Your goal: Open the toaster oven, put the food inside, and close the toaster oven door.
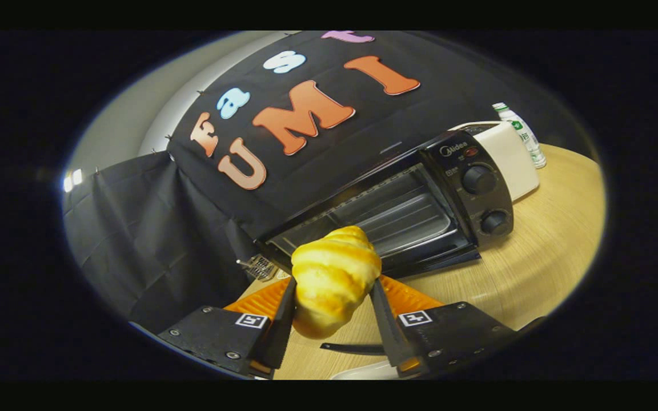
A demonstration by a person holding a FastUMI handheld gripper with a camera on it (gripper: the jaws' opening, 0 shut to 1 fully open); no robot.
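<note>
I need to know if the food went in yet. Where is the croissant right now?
Not in yet: the croissant is clamped between the claw fingers, above the table, just before the open toaster oven.

Claw-mounted fisheye looks forward along its fingers [283, 311], tilted, near the open toaster oven [397, 211]

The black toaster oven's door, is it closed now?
No, the black toaster oven stands open beyond the golden croissant gripped in the gripper.
</note>
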